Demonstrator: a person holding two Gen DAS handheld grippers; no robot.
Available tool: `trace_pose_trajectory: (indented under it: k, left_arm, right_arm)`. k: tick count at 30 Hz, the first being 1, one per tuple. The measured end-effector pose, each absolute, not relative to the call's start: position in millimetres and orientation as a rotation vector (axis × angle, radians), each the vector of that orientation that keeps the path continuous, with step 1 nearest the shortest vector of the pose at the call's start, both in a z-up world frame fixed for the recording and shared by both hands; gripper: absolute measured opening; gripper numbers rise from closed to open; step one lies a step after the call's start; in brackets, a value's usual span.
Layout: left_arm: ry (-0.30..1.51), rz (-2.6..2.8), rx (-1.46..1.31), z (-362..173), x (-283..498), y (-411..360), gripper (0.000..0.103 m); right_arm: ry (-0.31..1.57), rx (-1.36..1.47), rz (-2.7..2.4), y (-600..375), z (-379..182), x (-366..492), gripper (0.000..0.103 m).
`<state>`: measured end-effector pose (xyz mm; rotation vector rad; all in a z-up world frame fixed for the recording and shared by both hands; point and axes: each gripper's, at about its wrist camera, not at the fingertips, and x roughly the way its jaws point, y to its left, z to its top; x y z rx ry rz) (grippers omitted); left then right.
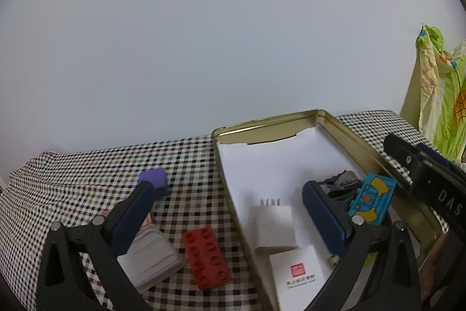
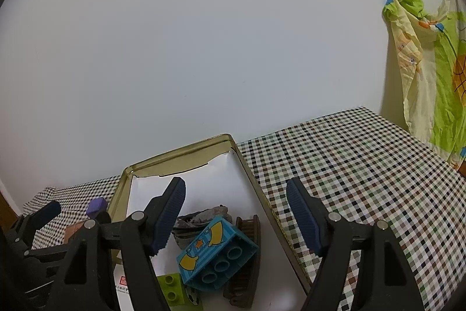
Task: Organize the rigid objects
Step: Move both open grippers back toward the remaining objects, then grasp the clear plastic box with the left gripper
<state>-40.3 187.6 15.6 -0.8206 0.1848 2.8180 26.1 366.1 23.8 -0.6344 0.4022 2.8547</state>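
Gold tin [image 2: 247, 165] on the checked desk [image 2: 364, 165], part filled.
Inside: blue brick [image 2: 217, 249], green brick [image 2: 171, 286], white charger [image 1: 275, 226], white box [image 1: 297, 273]. Red brick [image 1: 205, 255] lies outside. Both grippers' jaws spread, empty.

Both claws: black frames, ribbed navy fingers [image 2: 171, 212] (silver screws at the pivots).

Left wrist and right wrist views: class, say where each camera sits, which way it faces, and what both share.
Left wrist: on the left gripper, facing forward-down at the red brick; jaws open.
Right wrist: on the right gripper, facing forward-down at the blue brick; jaws open.
Both show the gold tin.
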Motion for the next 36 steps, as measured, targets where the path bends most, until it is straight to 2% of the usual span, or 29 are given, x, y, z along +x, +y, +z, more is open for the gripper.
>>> trace_pose_trajectory:
  k: [15, 24, 27, 31, 36]
  left_arm:
    - [0.218, 2.802, -0.773, 13, -16, 126, 0.102]
    - [0.443, 2.644, -0.769, -2, 6, 78, 0.102]
    - [0.497, 2.597, -0.797, -8, 6, 70, 0.102]
    - [0.415, 2.573, -0.869, -12, -11, 66, 0.102]
    - [0.430, 2.500, -0.945, -20, -24, 71, 0.102]
  right_arm:
    - [0.305, -0.480, 2.764, 351, 30, 42, 0.074]
    - [0.223, -0.370, 2.738, 327, 34, 56, 0.074]
    - [0.267, -0.381, 2.750, 318, 35, 59, 0.074]
    - [0.355, -0.423, 2.765, 307, 32, 60, 0.074]
    - [0.370, -0.428, 2.780, 294, 32, 63, 0.074]
